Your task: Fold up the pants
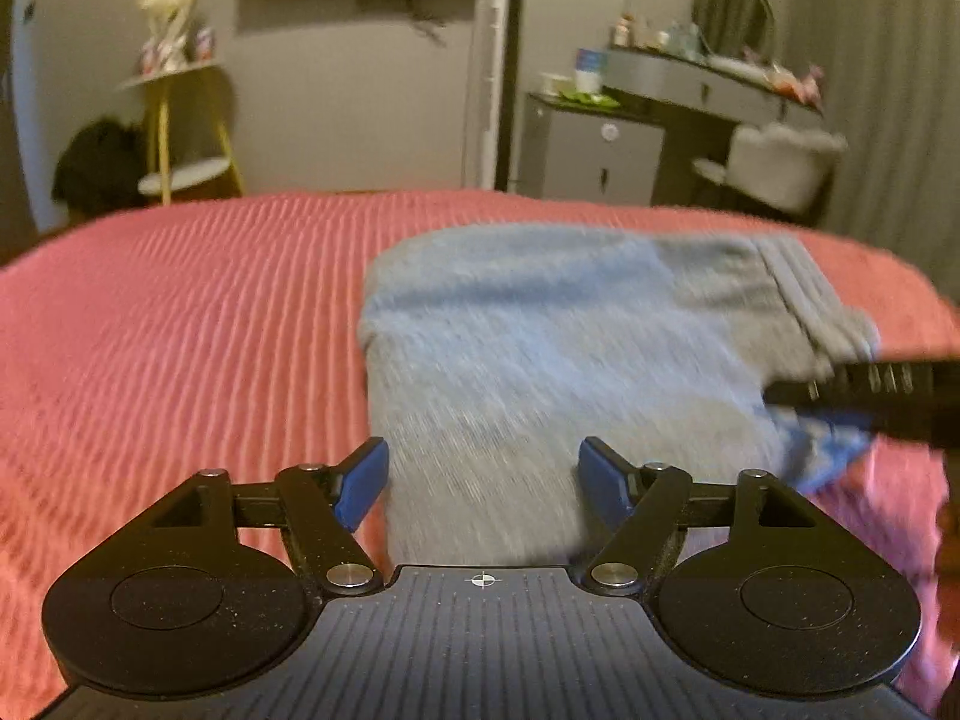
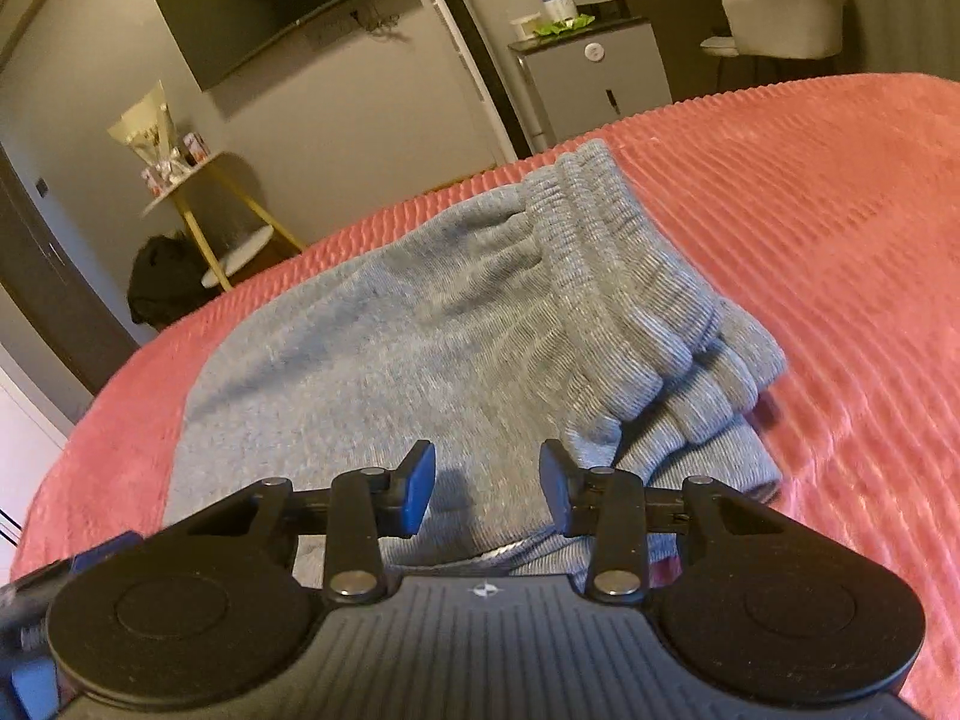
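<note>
Left gripper (image 1: pixel 483 483) stands with its blue pads wide apart above the near edge of the grey pants (image 1: pixel 540 354); nothing is clamped between them. Right gripper (image 2: pixel 486 489) shows a narrower gap, with grey fabric visible through it; the pads do not press on the cloth. No earlier frame is supplied, so only these positions are stated.

The pants lie folded into a compact stack on the ribbed pink bedspread (image 1: pixel 180 330). Only the right wrist view resolves the ribbed waistband and cuffs (image 2: pixel 636 294), layered at the stack's right end. Only the left wrist view shows the right gripper from outside, as a blurred black bar entering at the frame's right edge over the stack's corner.

Beyond the bed: a wall-mounted television (image 2: pixel 270 6), a gold-legged side table (image 1: pixel 174 120), a small grey cabinet (image 2: pixel 600 90), a vanity desk with round mirror (image 1: pixel 732 18), and a white chair (image 2: pixel 780 6).
</note>
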{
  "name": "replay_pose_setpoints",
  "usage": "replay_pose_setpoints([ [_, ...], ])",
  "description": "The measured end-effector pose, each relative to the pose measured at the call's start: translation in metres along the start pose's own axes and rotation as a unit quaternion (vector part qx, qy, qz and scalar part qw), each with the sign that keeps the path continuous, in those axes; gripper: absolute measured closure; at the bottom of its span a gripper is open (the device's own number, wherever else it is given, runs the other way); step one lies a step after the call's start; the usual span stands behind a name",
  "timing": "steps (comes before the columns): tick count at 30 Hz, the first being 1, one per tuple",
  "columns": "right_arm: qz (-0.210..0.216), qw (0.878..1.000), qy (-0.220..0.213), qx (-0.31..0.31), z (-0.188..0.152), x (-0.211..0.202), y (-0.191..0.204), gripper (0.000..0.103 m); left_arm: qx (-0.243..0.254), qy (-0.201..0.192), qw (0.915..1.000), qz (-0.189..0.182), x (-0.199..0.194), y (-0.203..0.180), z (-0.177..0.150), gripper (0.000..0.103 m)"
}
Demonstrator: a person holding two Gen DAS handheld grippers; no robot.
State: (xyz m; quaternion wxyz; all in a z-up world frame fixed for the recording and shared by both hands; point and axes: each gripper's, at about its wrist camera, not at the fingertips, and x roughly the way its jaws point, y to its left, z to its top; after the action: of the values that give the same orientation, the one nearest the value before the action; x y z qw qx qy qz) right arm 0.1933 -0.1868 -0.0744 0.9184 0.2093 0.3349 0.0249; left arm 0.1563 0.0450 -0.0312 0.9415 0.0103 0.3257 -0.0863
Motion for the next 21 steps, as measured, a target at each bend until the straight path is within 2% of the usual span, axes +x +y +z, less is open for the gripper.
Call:
replay_pose_setpoints([
  [3, 0.013, 1.000, -0.014, 0.004, -0.006, -0.005, -0.004, 0.064, 0.010, 0.024, 0.9996, 0.012, 0.005, -0.007, -0.015, 0.022],
  [6, 0.024, 0.999, -0.021, 0.024, -0.011, -0.009, -0.011, 0.064, 0.008, 0.031, 0.9992, 0.026, 0.012, -0.005, -0.018, 0.014],
  [11, 0.033, 0.999, -0.019, 0.015, -0.010, -0.011, -0.014, 0.064, -0.095, 0.064, 0.9934, 0.013, 0.019, 0.024, -0.021, 0.012],
  [15, 0.039, 0.999, -0.013, 0.023, -0.009, -0.020, -0.020, 0.062, -0.145, 0.068, 0.9869, 0.020, 0.011, 0.036, -0.024, 0.012],
  [16, 0.041, 0.999, -0.013, 0.032, -0.009, -0.024, -0.023, 0.043, -0.151, 0.067, 0.9859, 0.025, 0.008, 0.038, -0.024, 0.012],
  [17, 0.035, 0.998, -0.011, 0.046, -0.009, -0.027, -0.027, 0.010, -0.158, 0.065, 0.9850, 0.027, 0.006, 0.040, -0.025, 0.012],
  [18, 0.018, 0.997, -0.012, 0.068, -0.010, -0.030, -0.035, 0.006, -0.167, 0.062, 0.9835, 0.031, 0.002, 0.043, -0.026, 0.013],
  [19, 0.016, 0.996, -0.019, 0.089, -0.011, -0.033, -0.044, 0.012, -0.177, 0.058, 0.9818, 0.038, -0.003, 0.045, -0.027, 0.014],
  [20, 0.038, 0.993, -0.022, 0.110, -0.011, -0.035, -0.054, 0.017, -0.189, 0.053, 0.9795, 0.047, -0.007, 0.048, -0.028, 0.014],
  [21, 0.064, 0.987, -0.019, 0.146, -0.009, -0.034, -0.066, 0.017, -0.201, 0.050, 0.9768, 0.055, -0.010, 0.051, -0.031, 0.014],
])
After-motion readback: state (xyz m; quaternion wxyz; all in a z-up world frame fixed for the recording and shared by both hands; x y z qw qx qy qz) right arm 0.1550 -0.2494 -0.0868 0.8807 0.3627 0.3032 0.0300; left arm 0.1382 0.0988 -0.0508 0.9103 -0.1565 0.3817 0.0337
